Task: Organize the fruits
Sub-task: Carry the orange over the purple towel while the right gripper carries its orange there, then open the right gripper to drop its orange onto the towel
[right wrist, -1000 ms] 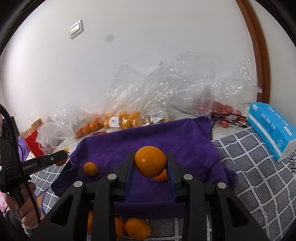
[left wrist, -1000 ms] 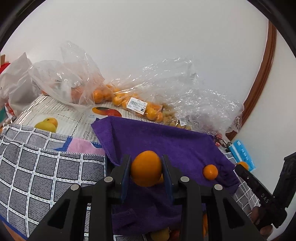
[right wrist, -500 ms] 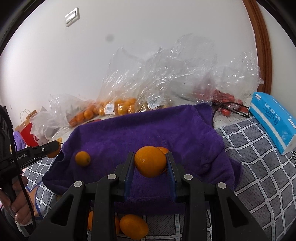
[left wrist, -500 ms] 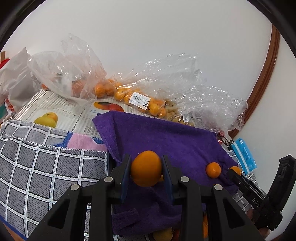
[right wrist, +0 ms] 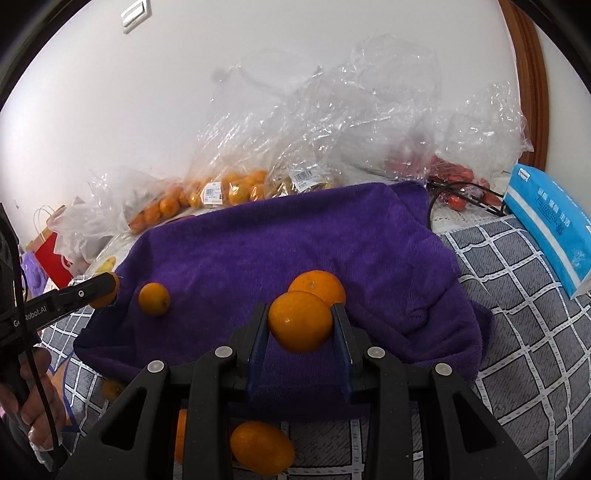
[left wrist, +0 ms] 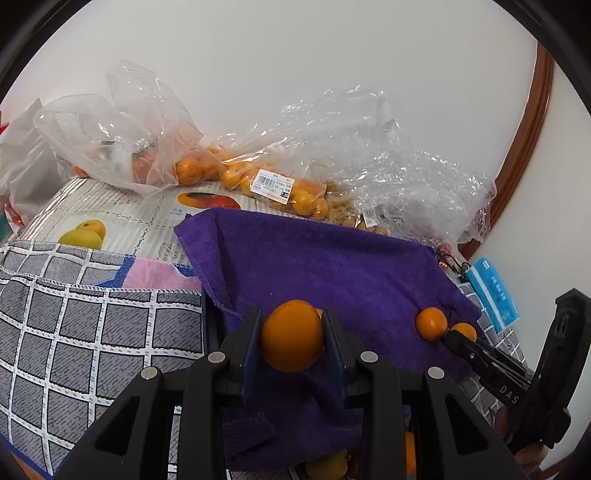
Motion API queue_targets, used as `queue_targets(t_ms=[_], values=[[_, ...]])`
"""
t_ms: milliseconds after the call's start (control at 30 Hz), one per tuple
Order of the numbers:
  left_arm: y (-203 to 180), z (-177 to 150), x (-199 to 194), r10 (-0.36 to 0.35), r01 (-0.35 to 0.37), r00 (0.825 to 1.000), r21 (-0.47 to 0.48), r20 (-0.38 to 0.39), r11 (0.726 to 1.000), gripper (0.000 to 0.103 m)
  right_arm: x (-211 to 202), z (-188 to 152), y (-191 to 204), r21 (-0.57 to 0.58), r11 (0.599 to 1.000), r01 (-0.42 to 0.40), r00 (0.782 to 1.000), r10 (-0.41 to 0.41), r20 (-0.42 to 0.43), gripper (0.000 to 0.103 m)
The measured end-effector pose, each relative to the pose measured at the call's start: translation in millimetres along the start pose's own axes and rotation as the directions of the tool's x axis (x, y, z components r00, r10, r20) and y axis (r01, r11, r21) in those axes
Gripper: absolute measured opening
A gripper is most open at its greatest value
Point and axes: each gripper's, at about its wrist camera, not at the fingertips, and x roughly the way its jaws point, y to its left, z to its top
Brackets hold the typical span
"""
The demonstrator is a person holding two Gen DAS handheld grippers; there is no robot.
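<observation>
Oranges clamped in both grippers over the purple towel

Oranges sit pinched in both tools. The left gripper (left wrist: 291, 341) clenches one orange (left wrist: 291, 339) at lower centre of its view, above the purple towel (left wrist: 332, 266); the right gripper (right wrist: 300, 325) grasps another orange (right wrist: 300, 320) the same way.

Only the right wrist view shows a third orange (right wrist: 318, 287) resting on the towel just behind the held one, a loose orange (right wrist: 154, 298) at centre left, a blue tissue pack (right wrist: 550, 229) in full at the right edge, and a wall switch (right wrist: 136, 14) at upper left. Only the left wrist view shows the printed fruit mat (left wrist: 110, 221) and pink cloth (left wrist: 155, 277) at centre left.

Fruit near the bottom edge of both views is cut off by the gripper bodies. Contents of the crumpled clear bags (right wrist: 369, 122) at the back are hard to make out, apart from small oranges and something red. The hand (right wrist: 37, 398) holding the left tool is half out of frame.

Compared with a second ago, the towel sits lower and larger in the right view, and the third orange now shows above the held one instead of below it. Both grips are unchanged.
</observation>
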Motion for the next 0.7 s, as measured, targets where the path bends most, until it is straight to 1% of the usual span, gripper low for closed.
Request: queue_targets(t_ms=[167,267,467,700], values=[[-1,-2,6,-0.008,0.008,0.999,0.003,-0.038,1.0,0.031,5,-1,-3,0.009,1.0,0.005,1.0,-0.005,-0.023,0.033],[-3,-3,9,0.004,-0.004,0.999,0.012,-0.048,1.0,0.031,6,-1,-2,0.006,1.0,0.01,0.999,-0.01,-0.031,0.033],[-3,-5,15,0.017,-0.016,0.997,0.015,-0.073,1.0,0.031,7,-1,0,-0.005,1.0,0.015,0.999,-0.015,-0.031,0.033],[-3,-5,18,0.028,-0.026,0.996,0.021,-0.084,0.999,0.031,6,-1,1,-0.014,1.0,0.013,1.0,-0.014,-0.025,0.034]])
